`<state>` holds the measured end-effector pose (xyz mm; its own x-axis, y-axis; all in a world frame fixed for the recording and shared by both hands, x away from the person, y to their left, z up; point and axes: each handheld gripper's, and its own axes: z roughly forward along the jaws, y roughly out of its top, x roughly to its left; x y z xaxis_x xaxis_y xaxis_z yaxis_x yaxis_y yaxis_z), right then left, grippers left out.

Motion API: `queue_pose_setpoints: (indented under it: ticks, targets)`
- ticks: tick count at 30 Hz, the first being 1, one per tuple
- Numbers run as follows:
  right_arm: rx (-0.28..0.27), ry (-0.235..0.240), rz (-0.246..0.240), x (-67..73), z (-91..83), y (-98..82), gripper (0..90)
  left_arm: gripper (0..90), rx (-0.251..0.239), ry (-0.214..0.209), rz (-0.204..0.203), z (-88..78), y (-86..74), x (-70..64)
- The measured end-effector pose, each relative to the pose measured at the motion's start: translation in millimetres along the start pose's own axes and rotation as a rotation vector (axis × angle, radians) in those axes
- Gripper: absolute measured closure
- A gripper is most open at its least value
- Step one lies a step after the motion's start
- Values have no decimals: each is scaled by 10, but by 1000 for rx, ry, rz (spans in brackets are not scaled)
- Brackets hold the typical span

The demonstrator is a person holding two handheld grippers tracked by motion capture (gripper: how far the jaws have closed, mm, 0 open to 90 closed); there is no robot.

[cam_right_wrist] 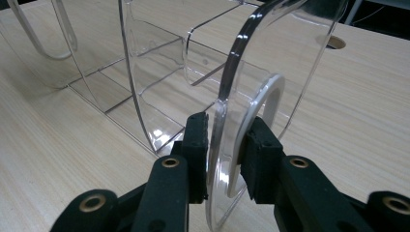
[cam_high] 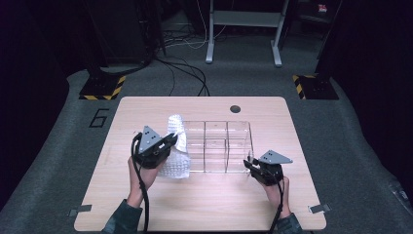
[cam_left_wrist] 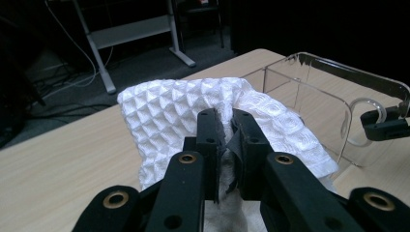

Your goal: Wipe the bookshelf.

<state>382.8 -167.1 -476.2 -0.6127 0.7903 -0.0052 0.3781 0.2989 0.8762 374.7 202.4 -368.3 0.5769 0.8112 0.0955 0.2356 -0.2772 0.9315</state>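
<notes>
The cloth (cam_left_wrist: 193, 108) is white with a raised diamond waffle pattern. The divided box (cam_high: 229, 141) is clear and colourless. The desk (cam_high: 146, 204) is pale wood grain. Both tongs are black, the left tongs (cam_left_wrist: 225, 140) and the right tongs (cam_right_wrist: 227, 154).

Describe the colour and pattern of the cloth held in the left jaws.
White cloth with a raised waffle weave; clearest in the left gripper view.

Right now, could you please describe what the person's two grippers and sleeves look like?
Both the left gripper and the right gripper are black, each topped by a grey three-cornered plate and trailing a black cable. Up close, the jaws are matte black bars with brass-coloured rings at the joints. The sleeves are dark, greenish grey.
</notes>
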Motion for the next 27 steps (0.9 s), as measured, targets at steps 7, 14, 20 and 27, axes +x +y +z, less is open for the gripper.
queue_pose_setpoints:
  ticks: [7, 14, 20, 27]
  targets:
    - [-3, 1, 3, -1, 2, -3, 734, 828, 1, -18, 24, 167, 109, -148]
    - [-3, 1, 1, -1, 1, -7, 734, 828, 85, -14, 55, 453, 13, -323]
    - [-5, 4, -6, 1, 2, -10, 735, 829, 133, 14, 52, 608, -84, -390]
    - [-8, 5, -3, -5, 5, -12, 736, 829, 175, 37, 71, 694, -169, -444]
